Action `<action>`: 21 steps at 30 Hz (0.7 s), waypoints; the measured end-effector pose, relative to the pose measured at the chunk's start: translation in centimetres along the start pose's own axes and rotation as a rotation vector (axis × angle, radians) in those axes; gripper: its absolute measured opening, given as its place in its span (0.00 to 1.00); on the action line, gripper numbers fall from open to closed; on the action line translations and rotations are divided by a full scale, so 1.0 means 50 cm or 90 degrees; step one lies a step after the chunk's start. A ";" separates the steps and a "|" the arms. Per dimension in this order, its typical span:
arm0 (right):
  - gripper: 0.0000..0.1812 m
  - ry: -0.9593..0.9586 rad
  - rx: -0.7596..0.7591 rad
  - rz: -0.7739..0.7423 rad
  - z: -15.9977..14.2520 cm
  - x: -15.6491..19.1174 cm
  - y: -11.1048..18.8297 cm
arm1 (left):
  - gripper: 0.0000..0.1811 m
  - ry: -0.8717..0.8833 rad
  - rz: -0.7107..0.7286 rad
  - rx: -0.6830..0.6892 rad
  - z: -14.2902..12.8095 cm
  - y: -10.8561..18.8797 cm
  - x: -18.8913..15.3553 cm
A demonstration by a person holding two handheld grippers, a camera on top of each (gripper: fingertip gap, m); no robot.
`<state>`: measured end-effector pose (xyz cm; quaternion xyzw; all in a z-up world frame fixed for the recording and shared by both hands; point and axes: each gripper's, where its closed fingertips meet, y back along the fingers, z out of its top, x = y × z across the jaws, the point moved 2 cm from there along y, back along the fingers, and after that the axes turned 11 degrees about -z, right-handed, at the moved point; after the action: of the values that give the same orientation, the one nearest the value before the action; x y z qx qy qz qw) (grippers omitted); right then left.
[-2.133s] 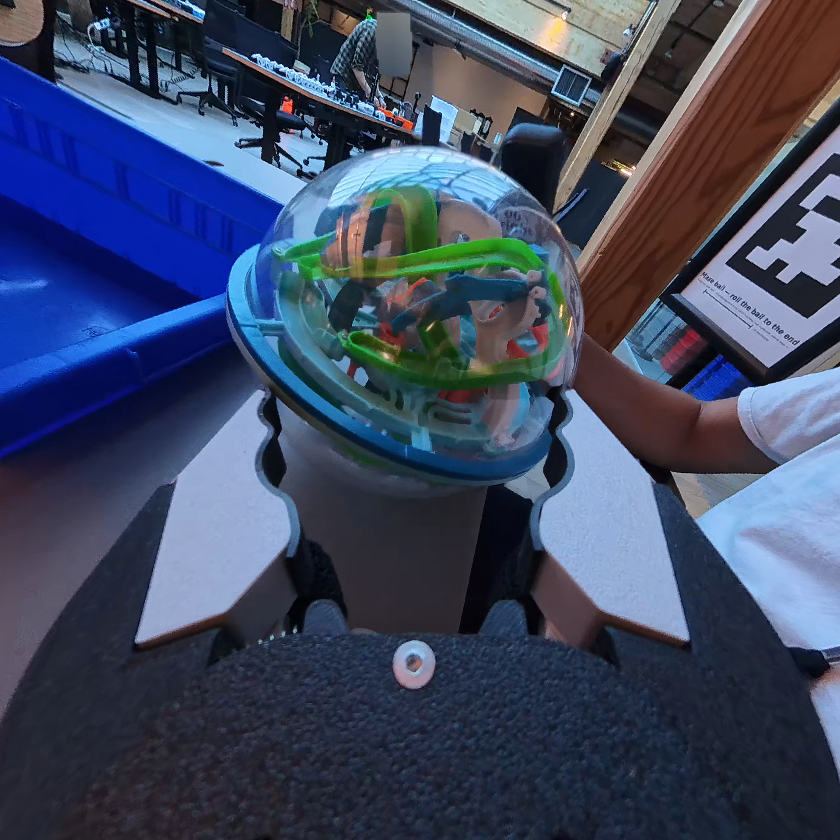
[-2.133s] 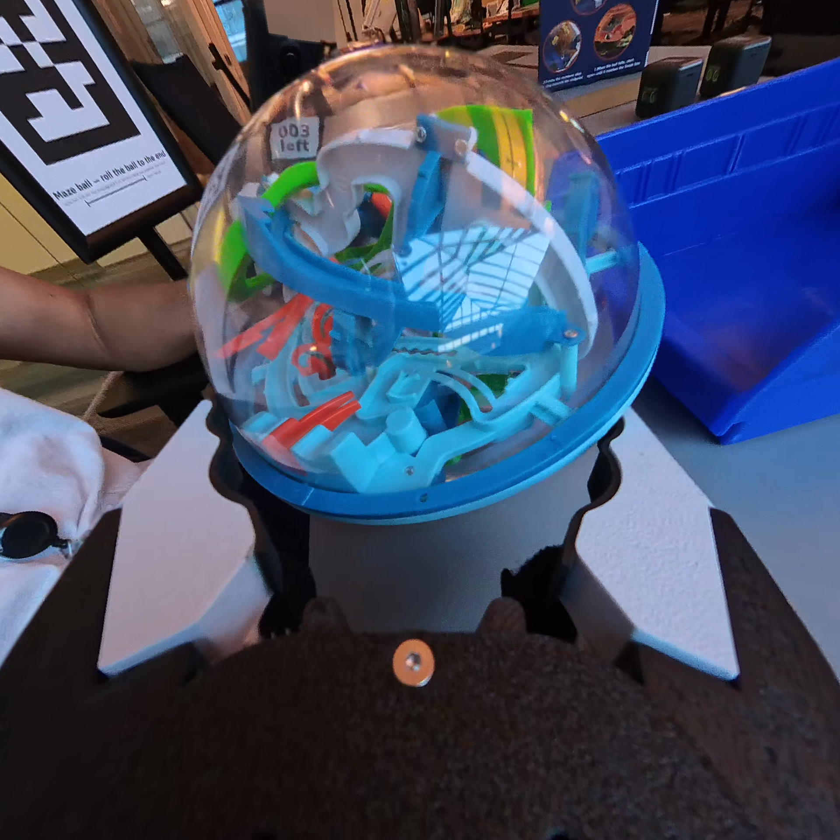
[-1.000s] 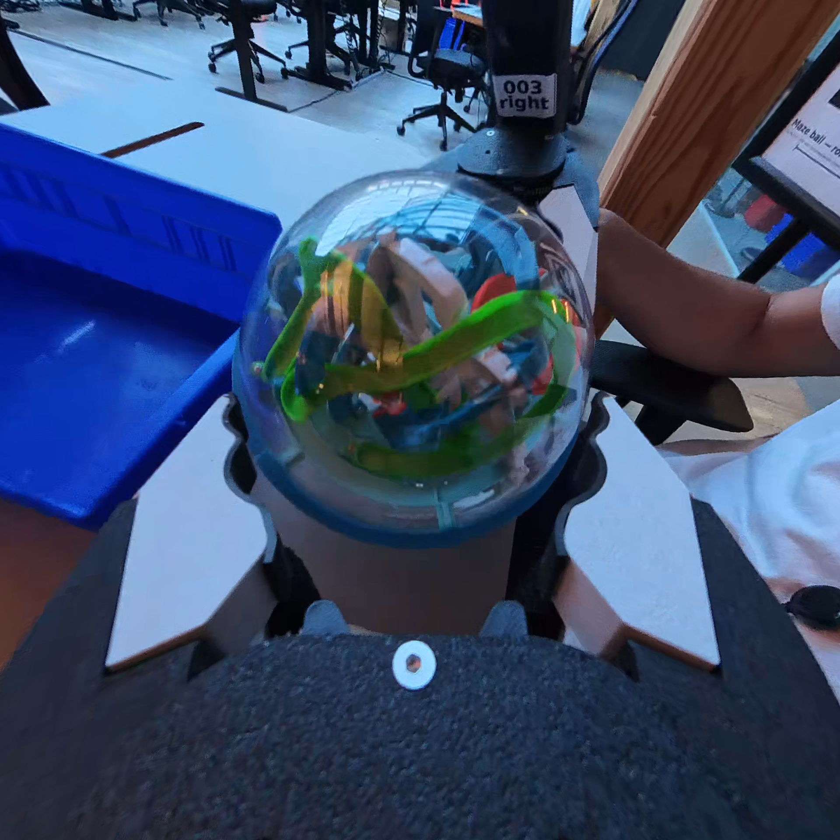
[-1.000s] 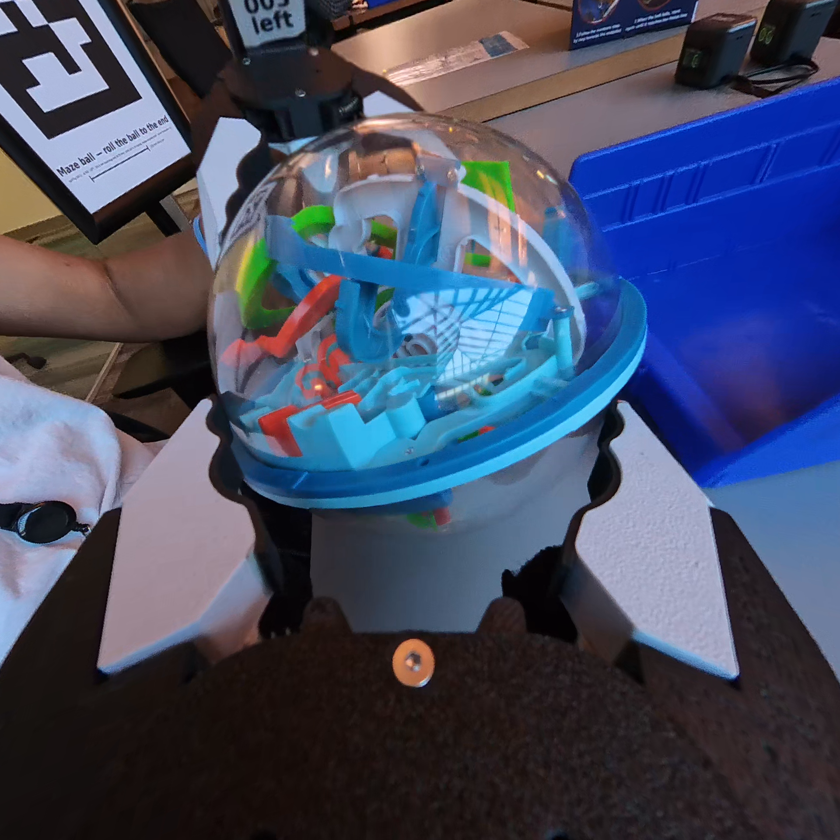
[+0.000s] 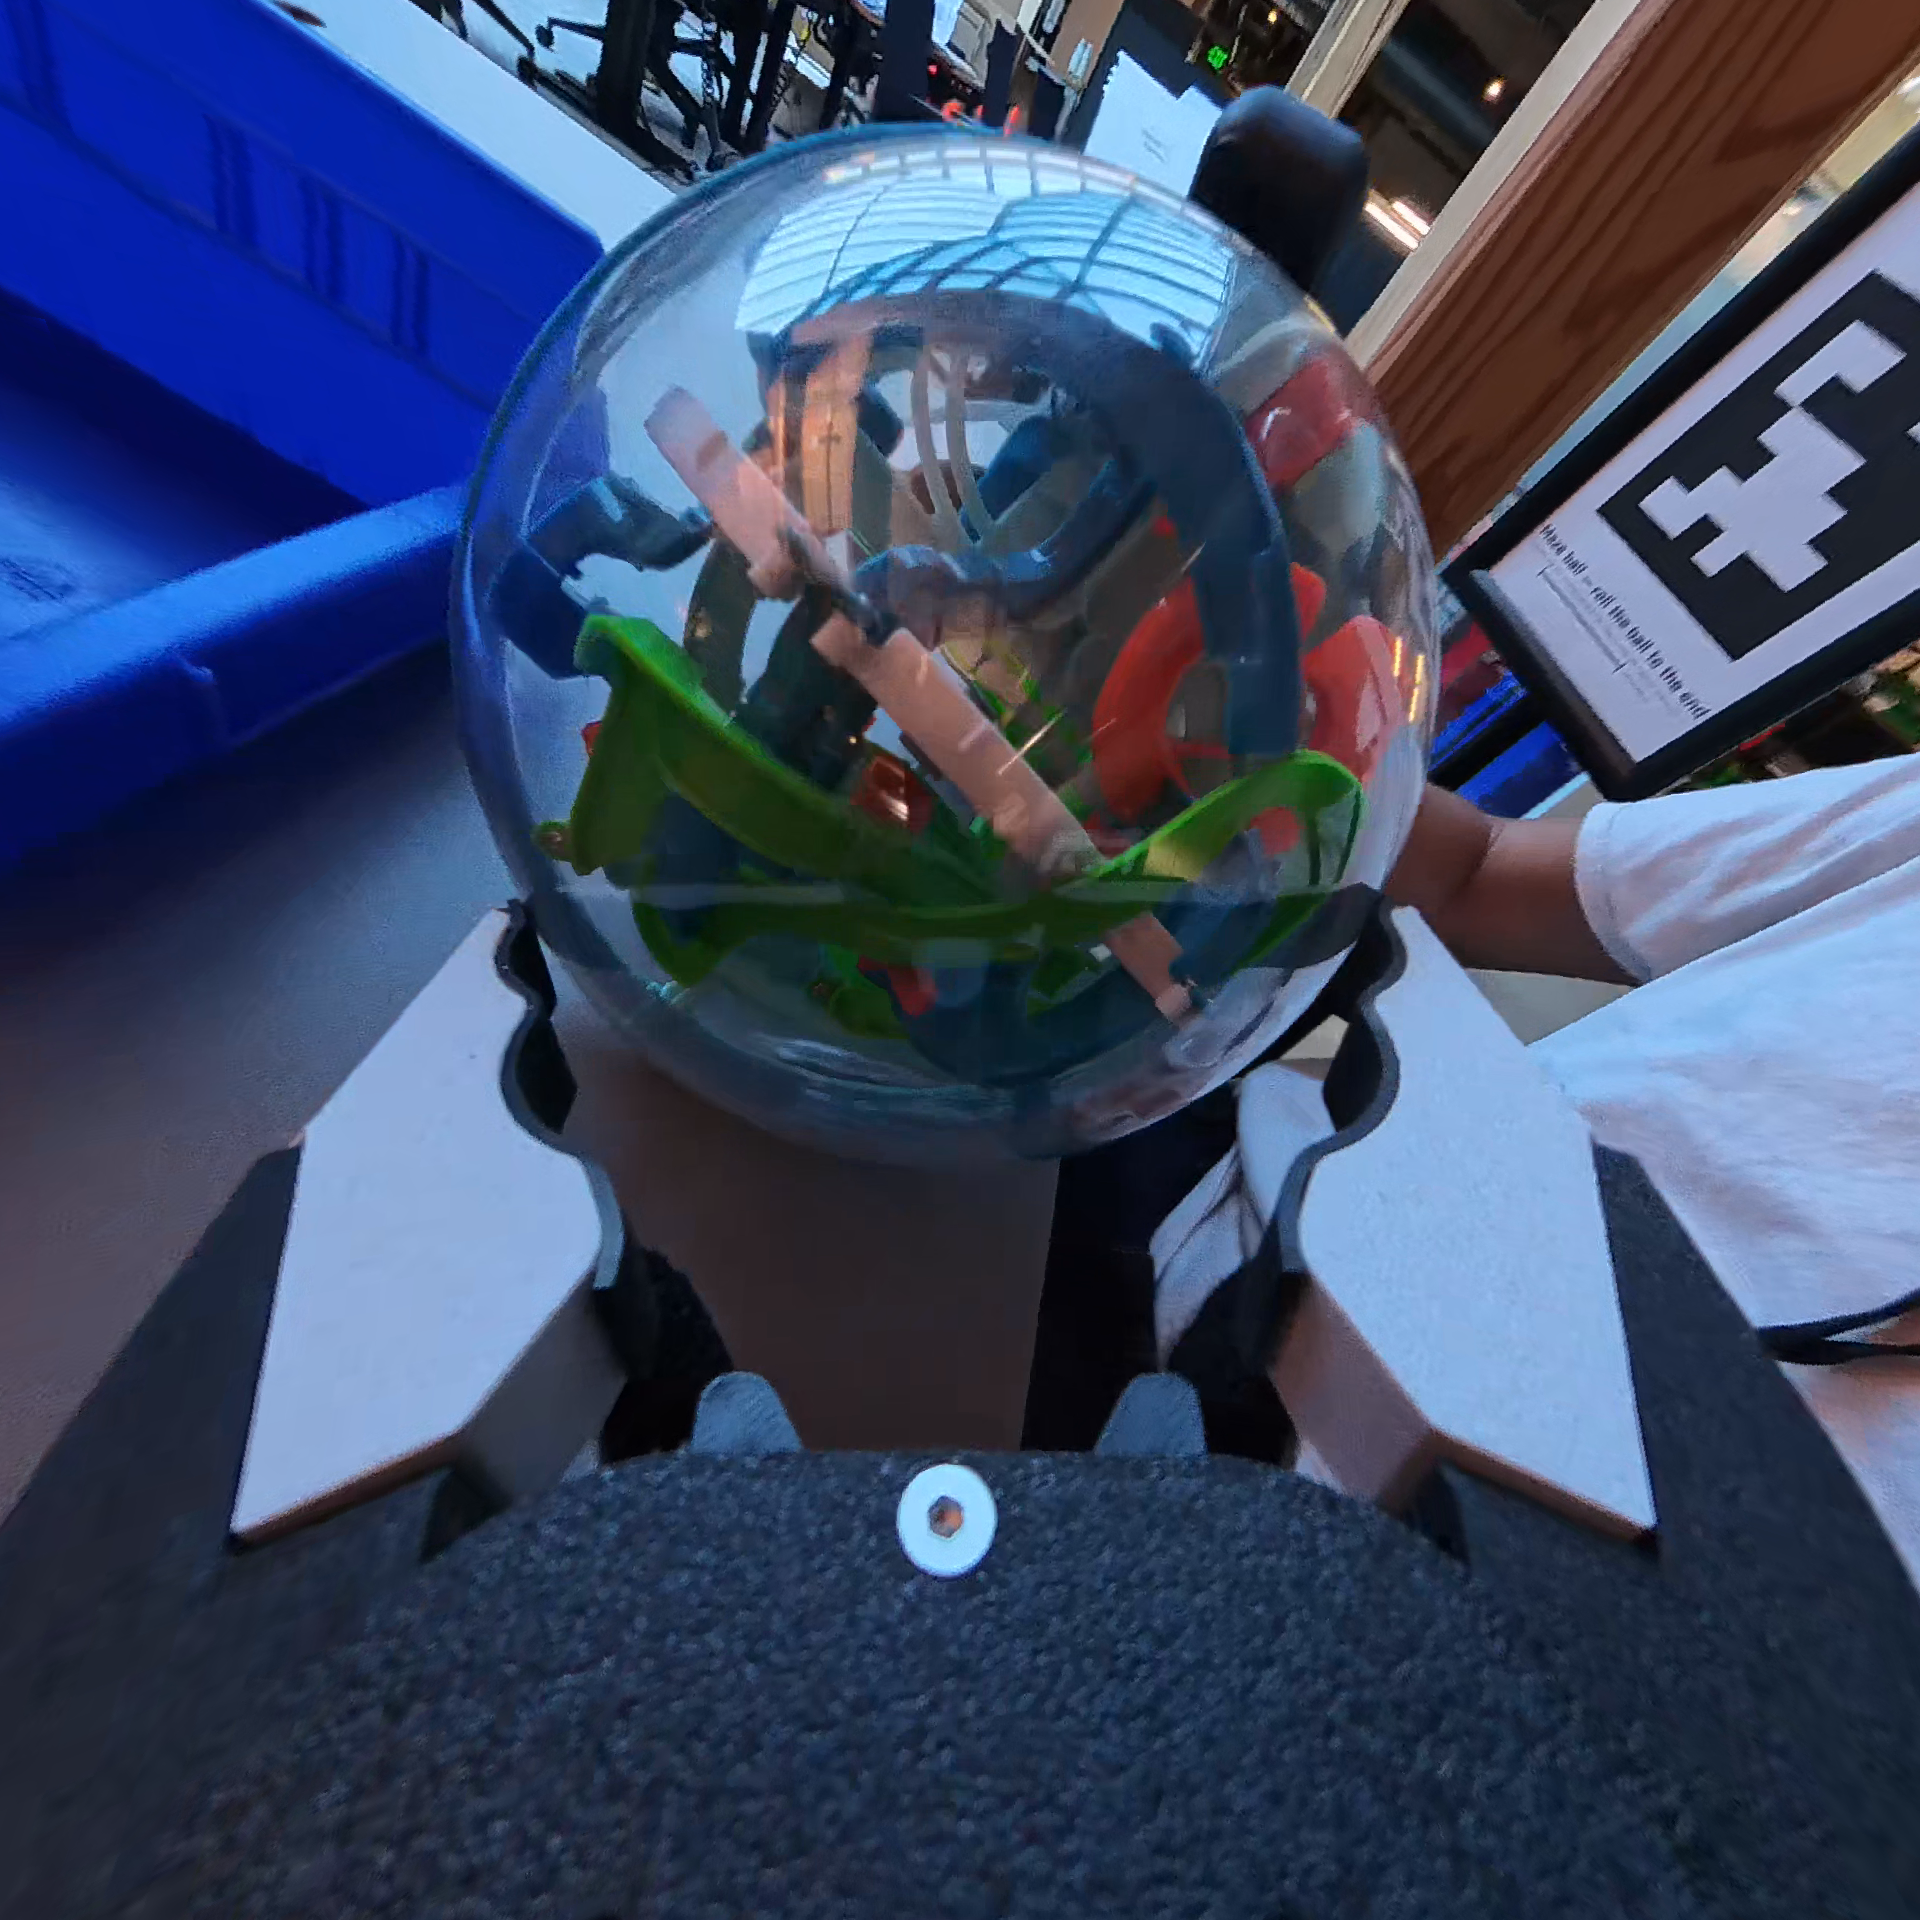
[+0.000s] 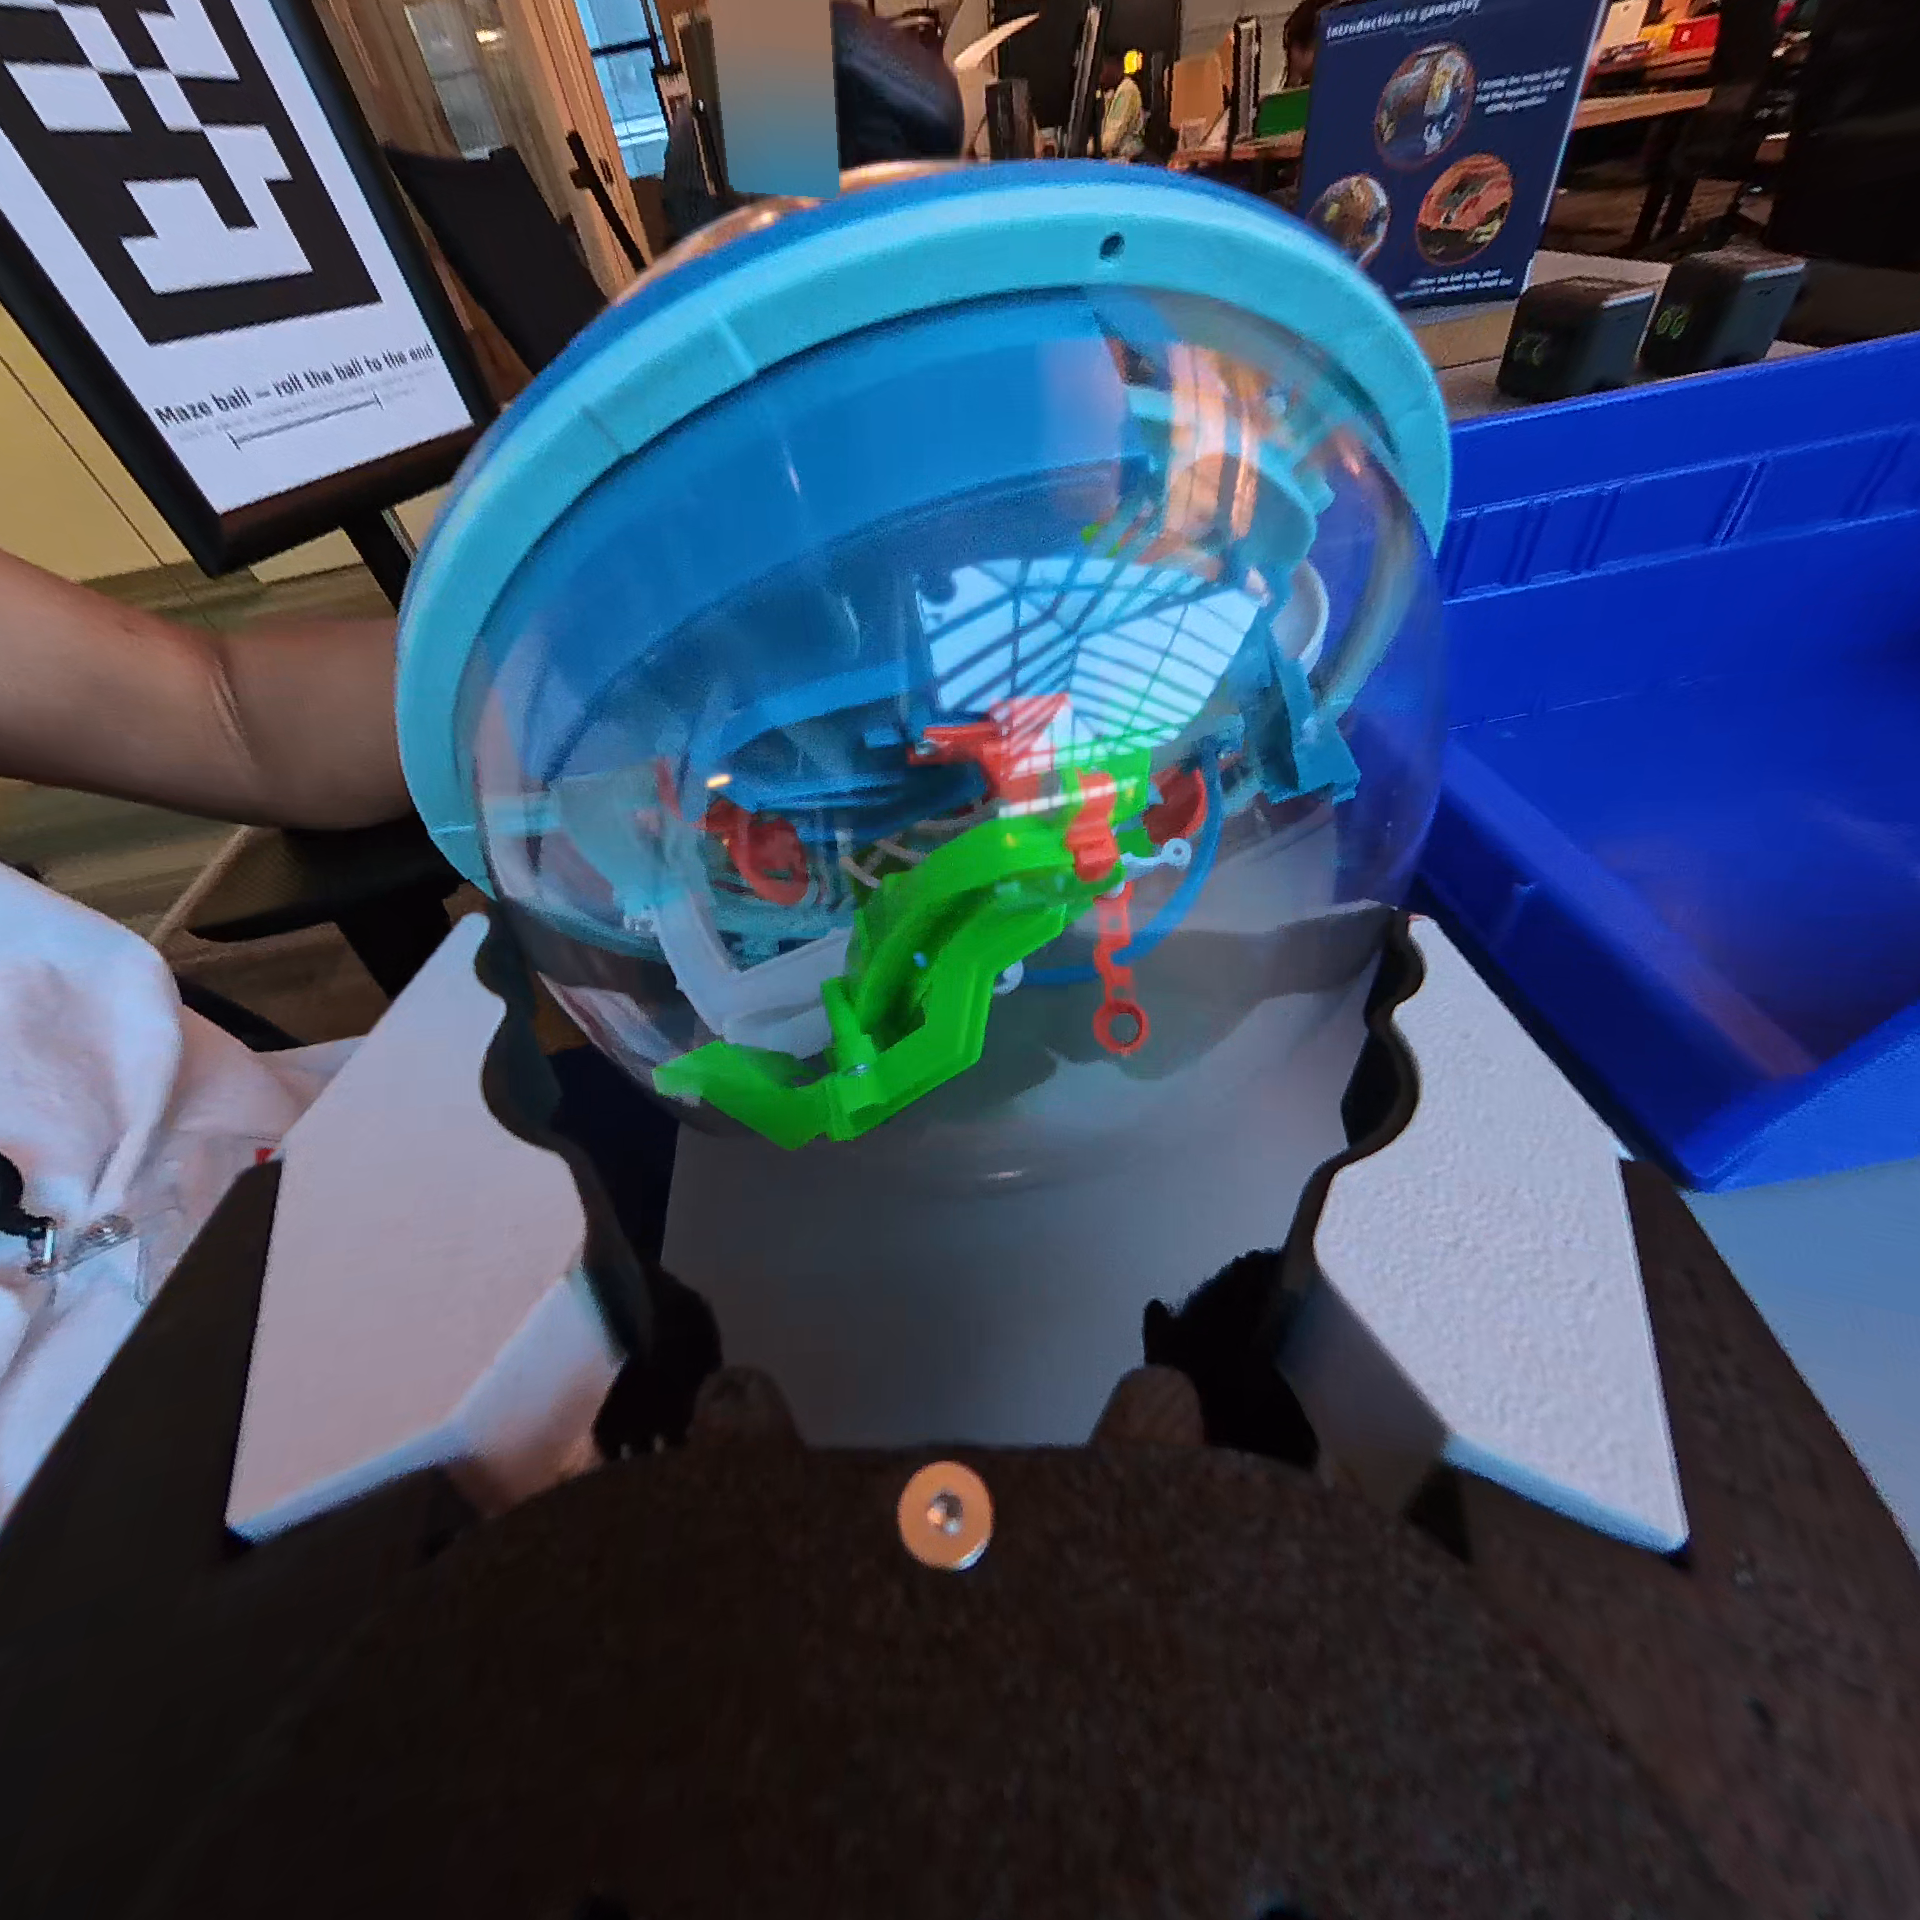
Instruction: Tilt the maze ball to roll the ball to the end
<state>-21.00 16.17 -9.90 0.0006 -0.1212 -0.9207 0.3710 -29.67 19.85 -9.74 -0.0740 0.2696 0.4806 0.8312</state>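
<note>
A: The blue bin [image 5: 239, 436] is lying beside the maze ball [image 5: 940, 634], which you are lifting over the table [image 5: 208, 1039].

B: Yes. Your left gripper [image 5: 940, 997] and right gripper [image 6: 951, 997] are both pinching the sphere, the blue ring [image 6: 790, 343] tilting upward.

Maze ball [image 6: 935, 665]: clear shell, light blue equator ring; tracks inside green, red-orange, dark blue, white, pale pink. Bin [image 6: 1704, 748] beside it: saturated blue. Gripper fingers [image 5: 416, 1226]: white faces, black wavy edging; gripper bodies black, speckled. Framed sign [image 5: 1756, 520]: black-and-white blocky marker pattern, black frame. Post [image 5: 1621, 249]: brown wood grain. Person's sleeve [image 5: 1745, 862]: white.
</note>
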 end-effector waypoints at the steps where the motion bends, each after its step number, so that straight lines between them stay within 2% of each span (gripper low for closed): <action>1: 0.84 -0.004 -0.002 0.000 0.003 -0.001 0.003 | 0.81 0.006 -0.006 -0.005 0.000 -0.003 0.001; 10: 0.84 -0.084 -0.010 -0.001 0.004 -0.014 0.010 | 0.81 0.058 -0.024 -0.038 0.010 -0.011 0.012; 14: 0.85 -0.095 0.007 0.000 0.004 -0.015 0.010 | 0.80 -0.081 0.054 -0.005 0.031 0.005 0.009; 16: 0.83 -0.113 0.006 0.008 0.006 -0.016 0.009 | 0.82 -0.163 0.103 0.040 0.035 0.005 0.004; 18: 0.84 -0.122 0.009 0.012 0.008 -0.016 0.005 | 0.80 -0.204 0.124 0.082 0.026 -0.006 -0.001; 21: 0.84 -0.107 0.029 0.007 0.012 -0.013 0.005 | 0.83 -0.228 0.149 0.090 0.018 -0.011 -0.001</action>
<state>-20.43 16.57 -9.34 -0.0690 -0.1727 -0.9124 0.3647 -28.88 19.85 -9.05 0.1026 0.1574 0.5589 0.8077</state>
